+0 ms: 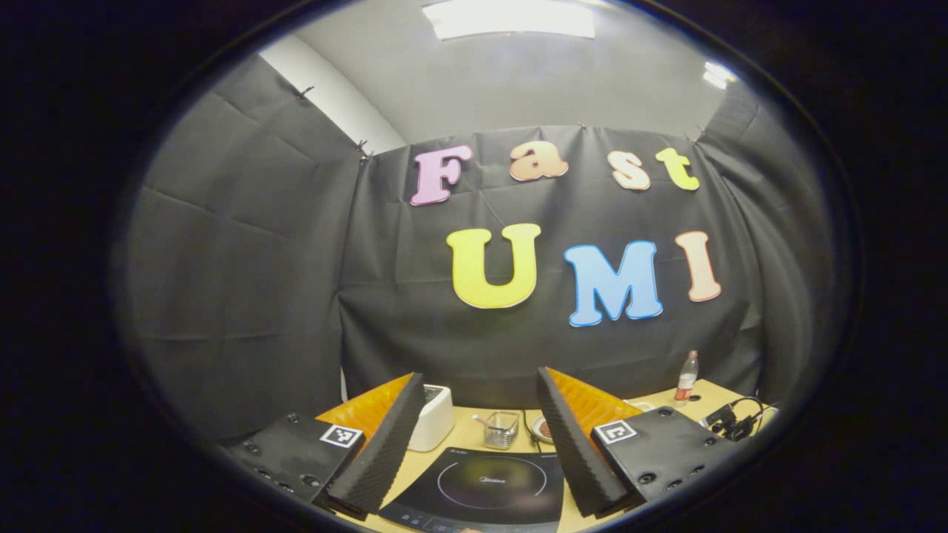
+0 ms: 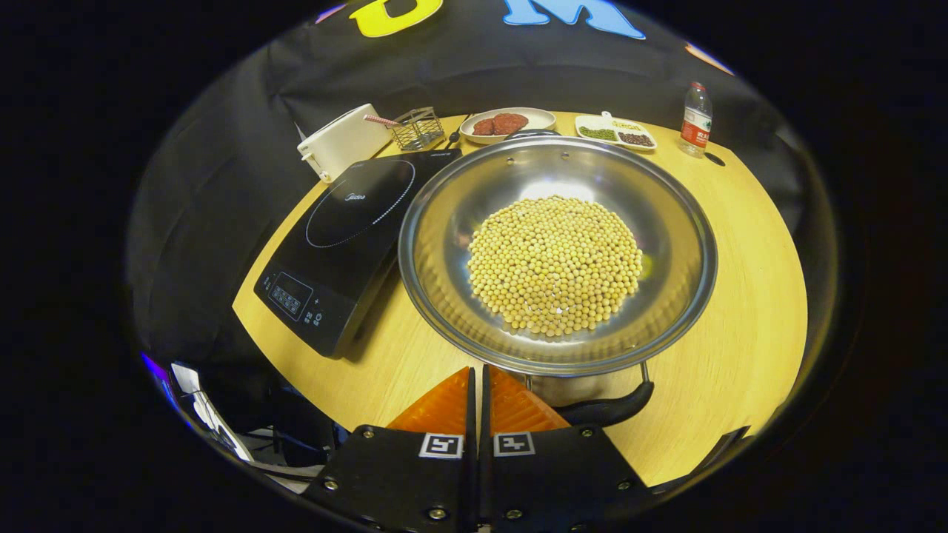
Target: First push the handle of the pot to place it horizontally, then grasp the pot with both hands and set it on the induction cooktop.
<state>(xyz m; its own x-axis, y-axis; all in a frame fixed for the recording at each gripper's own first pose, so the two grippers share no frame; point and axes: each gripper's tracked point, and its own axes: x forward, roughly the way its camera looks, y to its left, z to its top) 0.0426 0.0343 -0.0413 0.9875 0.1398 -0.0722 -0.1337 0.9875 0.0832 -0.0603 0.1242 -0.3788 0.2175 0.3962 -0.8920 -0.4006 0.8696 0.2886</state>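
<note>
left tongs (image 1: 474, 437) held level with jaws spread wide — right tongs (image 2: 478, 392) pressed together, angled downward.

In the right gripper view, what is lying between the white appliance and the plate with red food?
A small wire basket stands between the white appliance and the plate in the right gripper view, at the table's far edge.

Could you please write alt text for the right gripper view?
A steel pot of yellow beans sits on a wooden table, right of a black cooktop. The right gripper, fingers shut, hovers by the pot's near handle.
</note>
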